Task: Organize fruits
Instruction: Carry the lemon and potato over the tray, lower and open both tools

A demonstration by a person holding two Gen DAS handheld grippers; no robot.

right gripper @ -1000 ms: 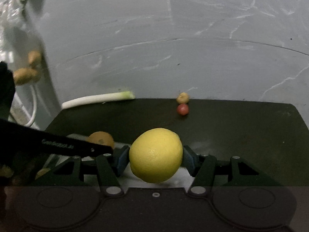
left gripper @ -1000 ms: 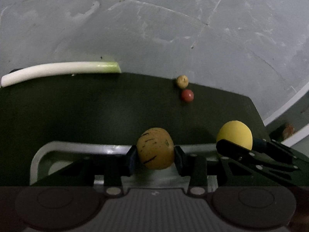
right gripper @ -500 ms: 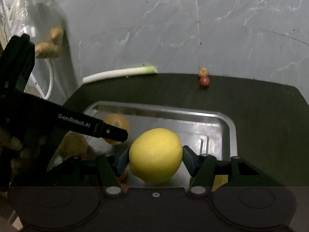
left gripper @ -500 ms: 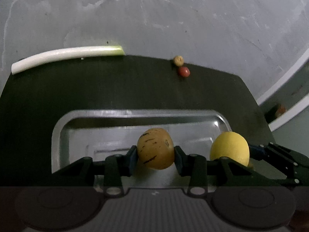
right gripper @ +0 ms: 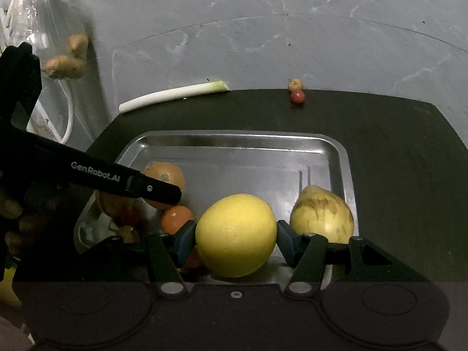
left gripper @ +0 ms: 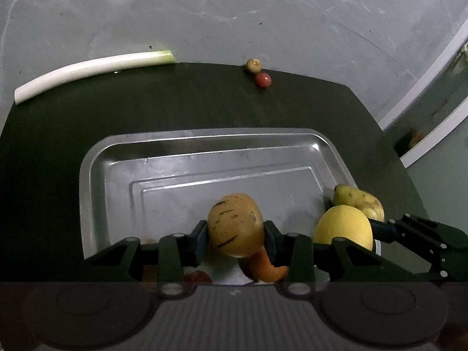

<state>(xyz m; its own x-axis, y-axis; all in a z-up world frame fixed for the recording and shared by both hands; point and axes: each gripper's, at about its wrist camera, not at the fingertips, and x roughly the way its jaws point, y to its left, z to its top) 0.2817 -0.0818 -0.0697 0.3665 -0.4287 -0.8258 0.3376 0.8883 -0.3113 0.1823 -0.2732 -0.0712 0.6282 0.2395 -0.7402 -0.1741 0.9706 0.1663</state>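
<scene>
My left gripper [left gripper: 235,234] is shut on a tan fruit with dark streaks [left gripper: 235,223], held over the near part of a steel tray [left gripper: 181,149]. My right gripper [right gripper: 236,241] is shut on a yellow lemon [right gripper: 236,234], also over the tray [right gripper: 234,139]. The lemon [left gripper: 343,228] and right gripper show at the right of the left wrist view. A yellow-green pear [right gripper: 321,213] lies at the tray's right side. Orange fruits [right gripper: 175,219] lie at the tray's near left, under the left gripper's finger [right gripper: 152,188].
The tray sits on a black mat [left gripper: 87,117] on a grey surface. A leek stalk [left gripper: 93,71] lies at the mat's far left edge. A small tan fruit [left gripper: 254,64] and a small red one [left gripper: 262,79] sit at the far edge. Ginger in a clear bag [right gripper: 65,63] is far left.
Both grippers have tilted down and moved in over the tray with their fruits. The tray, the pear and the orange fruits have come into view.
</scene>
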